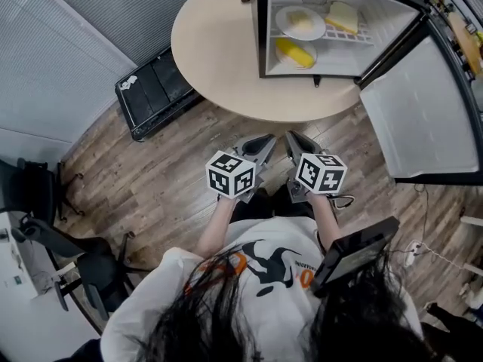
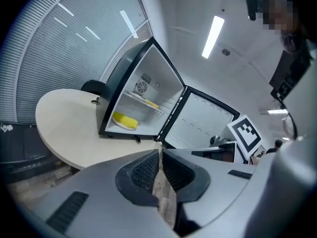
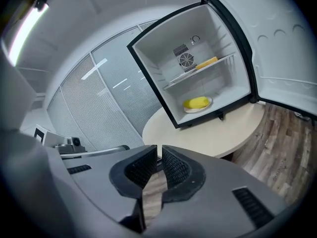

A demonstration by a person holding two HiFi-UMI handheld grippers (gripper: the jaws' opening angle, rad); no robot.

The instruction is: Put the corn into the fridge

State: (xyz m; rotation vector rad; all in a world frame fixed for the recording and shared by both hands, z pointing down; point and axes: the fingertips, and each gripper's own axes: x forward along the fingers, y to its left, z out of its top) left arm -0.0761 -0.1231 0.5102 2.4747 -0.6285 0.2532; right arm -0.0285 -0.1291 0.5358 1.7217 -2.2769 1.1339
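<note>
The round table (image 1: 219, 59) carries an open mini fridge (image 1: 261, 29). The left gripper (image 1: 259, 144) and right gripper (image 1: 296, 142) hang near the person's body, jaws closed on nothing. The corn (image 1: 296, 53) lies on a plate (image 1: 281, 64) on the fridge's lower shelf. It looks light, firm and rounded, and is best pinched across its middle.

The left forearm (image 1: 217, 225) and right forearm (image 1: 323, 216) reach forward from the chest, held close to the body. The left tongs (image 1: 259, 146) and right tongs (image 1: 296, 143) sit side by side, tips angled slightly toward each other. Each pair of jaws is drawn together, gripping nothing
</note>
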